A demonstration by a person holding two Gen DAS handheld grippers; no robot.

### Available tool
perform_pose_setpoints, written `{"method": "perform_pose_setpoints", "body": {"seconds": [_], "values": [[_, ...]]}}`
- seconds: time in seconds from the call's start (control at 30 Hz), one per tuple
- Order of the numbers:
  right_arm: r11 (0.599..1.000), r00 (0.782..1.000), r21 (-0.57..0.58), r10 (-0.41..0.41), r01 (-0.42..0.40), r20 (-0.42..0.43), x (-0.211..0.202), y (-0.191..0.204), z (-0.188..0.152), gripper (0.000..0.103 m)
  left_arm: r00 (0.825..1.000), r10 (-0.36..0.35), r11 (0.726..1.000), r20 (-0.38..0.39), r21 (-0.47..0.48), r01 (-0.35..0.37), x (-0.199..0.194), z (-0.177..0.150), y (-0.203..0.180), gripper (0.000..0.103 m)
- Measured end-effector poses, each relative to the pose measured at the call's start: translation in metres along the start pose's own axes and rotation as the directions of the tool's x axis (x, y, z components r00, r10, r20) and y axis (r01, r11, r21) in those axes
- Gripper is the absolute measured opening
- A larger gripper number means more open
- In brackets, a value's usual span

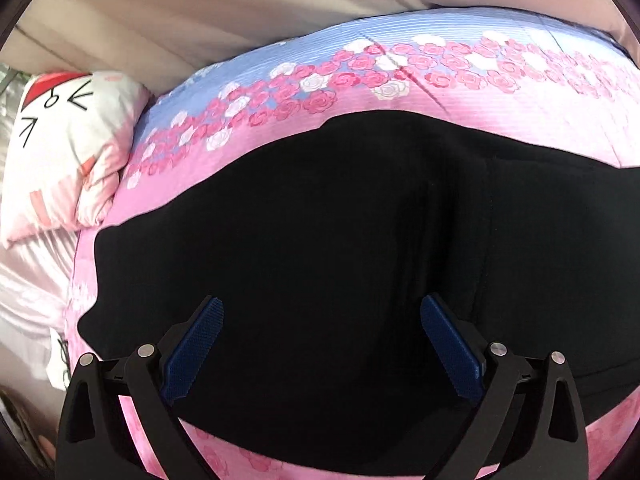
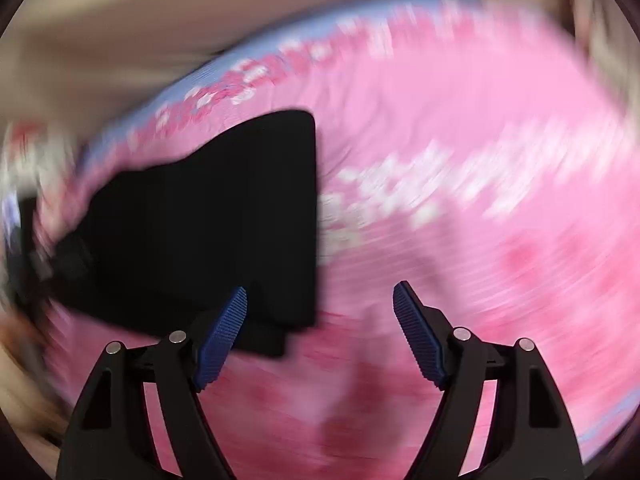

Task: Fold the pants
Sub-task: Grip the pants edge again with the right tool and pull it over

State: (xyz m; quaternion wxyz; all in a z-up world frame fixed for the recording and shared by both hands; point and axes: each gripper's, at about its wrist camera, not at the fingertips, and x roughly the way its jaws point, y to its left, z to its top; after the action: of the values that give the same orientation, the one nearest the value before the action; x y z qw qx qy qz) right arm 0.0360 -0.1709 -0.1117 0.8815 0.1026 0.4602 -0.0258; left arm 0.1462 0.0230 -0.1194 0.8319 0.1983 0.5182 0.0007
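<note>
Pants (image 1: 320, 220): plain black
Bedsheet (image 1: 460, 92): pink and pale blue stripes — band of pink and white roses
Pillow (image 1: 68, 148): white and pink — red patch, black line drawing
Gripper pads (image 1: 192, 352): ridged blue, on black fingers

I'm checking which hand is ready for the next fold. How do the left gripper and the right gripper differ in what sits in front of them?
The left gripper hangs over the middle of the black pants, with dark cloth filling the space between its fingers; the right gripper is at the pants' edge, mostly pink floral bedspread between its fingers. The left view is sharp, the right one motion-blurred. Both stand open, holding nothing.
</note>
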Motion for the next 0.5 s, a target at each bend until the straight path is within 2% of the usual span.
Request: {"method": "perform_pose_setpoints", "body": {"seconds": [0.07, 0.13, 0.3, 0.37, 0.4, 0.43, 0.5], "values": [[0.99, 0.997, -0.127, -0.05, 0.058, 0.065, -0.007, 0.017, -0.016, 0.074, 1.0, 0.0, 1.0, -0.004, -0.015, 0.0, -0.005, -0.003, 0.0, 0.098], [0.976, 0.987, -0.175, -0.111, 0.131, 0.119, -0.002, 0.029, -0.028, 0.074, 1.0, 0.014, 1.0, -0.006, -0.018, -0.014, -0.009, -0.006, -0.002, 0.098], [0.938, 0.975, -0.292, -0.14, 0.186, 0.172, 0.03, 0.048, -0.032, 0.074, 0.998, 0.06, 0.998, 0.006, -0.003, -0.06, -0.016, -0.01, -0.012, 0.098], [0.941, 0.963, -0.255, -0.172, 0.223, 0.207, 0.028, 0.038, -0.025, 0.074, 0.997, 0.078, 0.997, -0.001, 0.014, -0.078, -0.015, -0.009, -0.015, 0.098], [0.962, 0.959, -0.169, -0.174, 0.214, 0.225, 0.024, 0.02, -0.019, 0.077, 0.996, 0.085, 0.996, -0.003, 0.021, -0.085, -0.015, -0.008, -0.016, 0.098], [0.963, 0.956, -0.143, -0.196, 0.23, 0.22, 0.026, 0.012, -0.018, 0.087, 0.996, 0.085, 0.996, 0.001, 0.023, -0.085, -0.017, -0.007, -0.016, 0.098], [0.959, 0.962, -0.161, -0.202, 0.233, 0.186, 0.034, 0.011, -0.016, 0.086, 0.997, 0.078, 0.997, 0.003, 0.025, -0.078, -0.018, -0.008, -0.018, 0.098]]}}
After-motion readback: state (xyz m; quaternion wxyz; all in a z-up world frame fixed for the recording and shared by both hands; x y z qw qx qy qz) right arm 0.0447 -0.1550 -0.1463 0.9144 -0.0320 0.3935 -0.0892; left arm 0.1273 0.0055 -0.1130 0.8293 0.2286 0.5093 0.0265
